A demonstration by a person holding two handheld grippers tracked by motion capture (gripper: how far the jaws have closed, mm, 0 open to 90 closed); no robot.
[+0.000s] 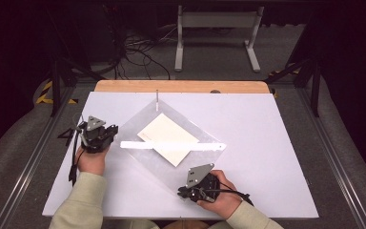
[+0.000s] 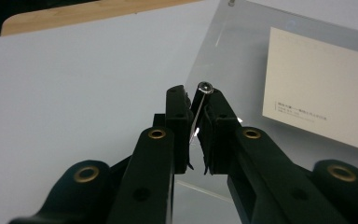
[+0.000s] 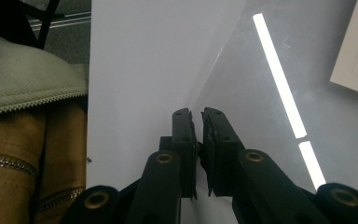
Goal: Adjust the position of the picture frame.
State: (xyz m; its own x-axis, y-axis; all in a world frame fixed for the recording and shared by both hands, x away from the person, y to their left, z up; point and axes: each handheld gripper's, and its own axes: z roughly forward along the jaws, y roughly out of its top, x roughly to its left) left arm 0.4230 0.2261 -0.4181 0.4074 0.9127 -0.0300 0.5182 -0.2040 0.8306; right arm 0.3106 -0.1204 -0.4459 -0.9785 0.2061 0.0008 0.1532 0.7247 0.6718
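- My right gripper (image 1: 185,192) sits nearest me, by the near edge of the white worktop (image 1: 276,162). Its jaws are drawn together at the near corner of the clear acrylic sheet (image 1: 138,160). I judge it pinches that corner to steady the sheet, though in the right gripper view I cannot see the edge between the pads.
- My left gripper (image 1: 110,133) is farther out, toward the left edge of the worktop, at the sheet's left corner.
- In the left gripper view its jaws are clamped on a small screw (image 2: 204,88). The round head stands just above the pad tips and the thin shank runs down between them, so the screw is held upright, I think ready for a corner hole.
- The sheet lies turned like a diamond in the middle of the worktop, so each hand gets a corner.
- A cream card (image 1: 167,138) lies flat at its centre, under or on the sheet, I cannot tell which.
- At the far corner a thin pin (image 1: 157,100) stands upright, near the wooden strip (image 1: 181,86) along the far edge.
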